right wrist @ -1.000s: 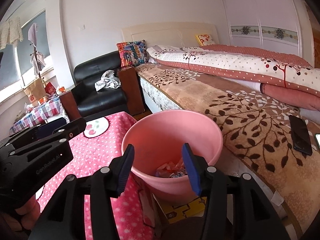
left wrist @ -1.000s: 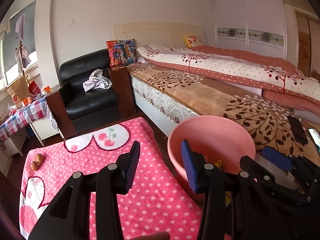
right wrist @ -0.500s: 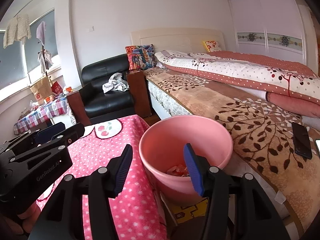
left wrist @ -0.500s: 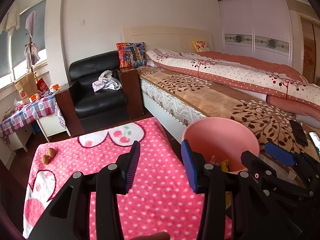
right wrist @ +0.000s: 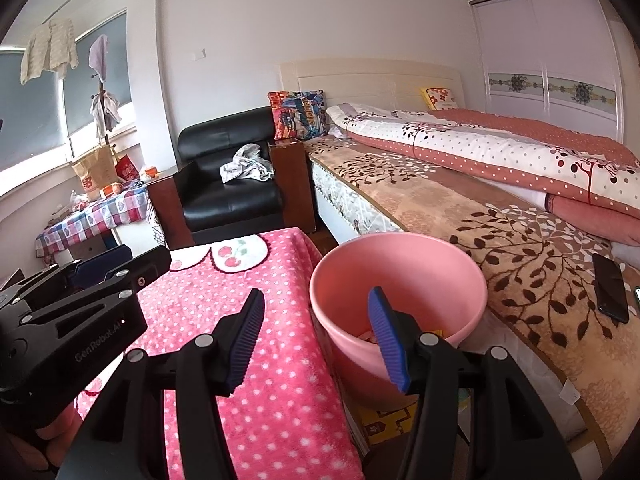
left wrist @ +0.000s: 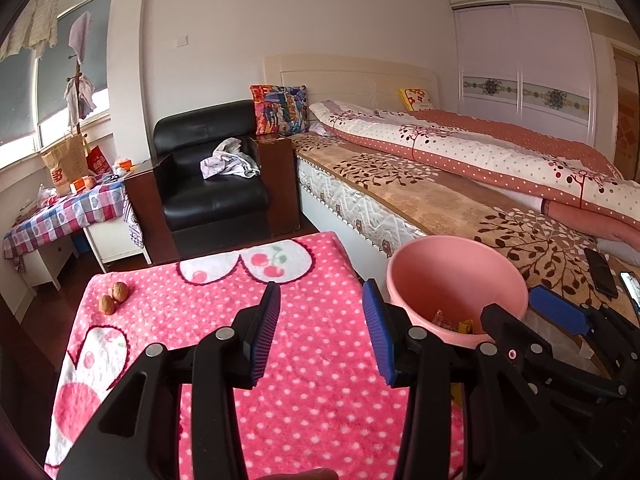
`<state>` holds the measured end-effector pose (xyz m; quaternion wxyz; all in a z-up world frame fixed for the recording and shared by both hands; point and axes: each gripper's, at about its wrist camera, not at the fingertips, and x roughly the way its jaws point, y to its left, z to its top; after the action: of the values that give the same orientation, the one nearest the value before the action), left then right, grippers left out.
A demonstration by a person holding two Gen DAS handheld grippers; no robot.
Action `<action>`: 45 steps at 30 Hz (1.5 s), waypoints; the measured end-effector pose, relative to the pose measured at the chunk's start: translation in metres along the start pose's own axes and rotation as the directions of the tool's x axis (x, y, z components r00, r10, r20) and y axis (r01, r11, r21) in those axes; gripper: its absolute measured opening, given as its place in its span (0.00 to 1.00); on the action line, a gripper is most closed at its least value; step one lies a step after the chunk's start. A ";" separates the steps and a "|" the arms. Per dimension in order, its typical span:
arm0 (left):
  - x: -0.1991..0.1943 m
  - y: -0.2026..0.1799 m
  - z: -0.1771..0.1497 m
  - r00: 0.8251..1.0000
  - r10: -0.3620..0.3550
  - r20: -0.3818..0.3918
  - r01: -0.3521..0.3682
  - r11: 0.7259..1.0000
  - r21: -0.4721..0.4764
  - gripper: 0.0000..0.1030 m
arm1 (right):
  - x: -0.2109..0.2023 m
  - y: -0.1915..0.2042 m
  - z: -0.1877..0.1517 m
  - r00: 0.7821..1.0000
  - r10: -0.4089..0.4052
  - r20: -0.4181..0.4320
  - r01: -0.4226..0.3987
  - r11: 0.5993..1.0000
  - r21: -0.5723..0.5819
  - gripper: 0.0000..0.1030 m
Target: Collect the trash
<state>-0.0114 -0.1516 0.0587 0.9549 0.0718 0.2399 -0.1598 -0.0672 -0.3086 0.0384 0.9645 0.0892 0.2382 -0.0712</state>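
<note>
Pink bin [right wrist: 400, 280] taken as landmark; it is seen standing between the table under the pink polka-dot cloth [left wrist: 312, 360] and the bed [right wrist: 460, 208]. Scraps of trash [left wrist: 452, 322] are seen lying in its bottom; their kind cannot be made out.

Left gripper [left wrist: 320, 332]: held over the cloth, just left of the bin; jaws apart, nothing between them.

Right gripper [right wrist: 316, 336]: held over the bin's near left rim and the cloth edge. Jaws apart, nothing gripped; a slight widening was noted over the past second, since levelled off.

Two walnuts [left wrist: 114, 298] are seen on the cloth's far left corner, well away from the bin and touching each other.

A dark phone [right wrist: 610, 288] is seen on the bedspread, right of the bin. A black armchair [left wrist: 212, 176] is set beyond the bin, against the bed's head end.
</note>
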 end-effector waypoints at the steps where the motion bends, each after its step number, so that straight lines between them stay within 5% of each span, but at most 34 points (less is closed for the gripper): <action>1: -0.001 0.002 -0.001 1.000 0.001 0.000 -0.001 1.000 -0.003 0.42 | 0.000 0.002 0.000 1.000 0.001 -0.001 -0.001 1.000 -0.002 0.52; 45: -0.010 0.020 -0.009 1.000 0.024 -0.010 -0.024 1.000 -0.020 0.42 | -0.003 0.022 -0.003 0.999 0.033 -0.004 -0.033 0.999 -0.003 0.52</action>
<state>-0.0170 -0.1286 0.0566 0.9563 0.0656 0.2451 -0.1455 -0.0674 -0.2867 0.0402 0.9652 0.0917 0.2389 -0.0545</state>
